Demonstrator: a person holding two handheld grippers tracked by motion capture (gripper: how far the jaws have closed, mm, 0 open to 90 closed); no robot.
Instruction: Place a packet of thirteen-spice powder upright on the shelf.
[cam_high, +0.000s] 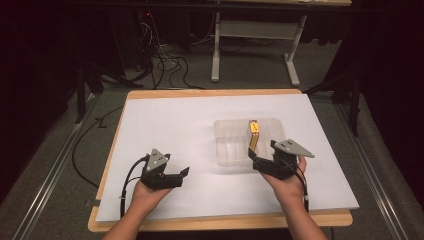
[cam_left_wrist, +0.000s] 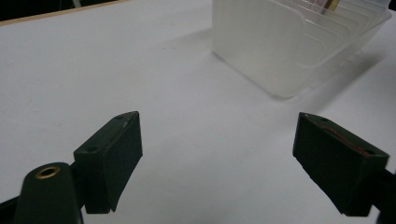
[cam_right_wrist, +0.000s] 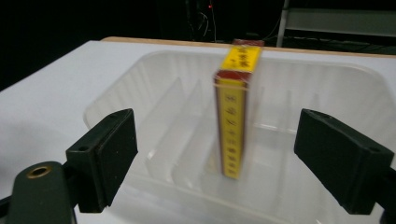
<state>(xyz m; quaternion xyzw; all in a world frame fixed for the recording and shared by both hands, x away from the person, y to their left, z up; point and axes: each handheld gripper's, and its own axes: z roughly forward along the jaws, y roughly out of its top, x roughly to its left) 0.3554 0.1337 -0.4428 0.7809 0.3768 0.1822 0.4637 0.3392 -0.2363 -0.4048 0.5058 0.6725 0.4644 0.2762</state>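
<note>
- Covering most of a wooden table (cam_high: 220, 221) is a white sheet (cam_high: 175, 125); beyond it, in the upper part of the high view, lie a grey floor, dark surroundings, a tangle of cables (cam_high: 165, 62) at upper left and a pale metal stand (cam_high: 255, 30) at upper centre.
- A clear plastic tray (cam_high: 227, 150) with ribbed dividers sits right of centre on the sheet, and a yellow-and-red box (cam_high: 254, 134) stands on edge in it, in a slot toward its right side.
- The right gripper (cam_high: 261, 161) hangs just at the tray's near right corner, jaws spread and pinching nothing.
- The left gripper (cam_high: 181, 176) sits at lower left over bare sheet, well apart from the tray, jaws apart and empty.
- The right gripper view looks straight into the tray (cam_right_wrist: 327, 93): the box (cam_right_wrist: 233, 121) stands upright beyond the two pads (cam_right_wrist: 109, 149), its printed narrow face legible as rows of marks, too blurred to read.
- The left gripper view shows the tray's frosted side wall (cam_left_wrist: 261, 42) at upper right, nothing lying between.
</note>
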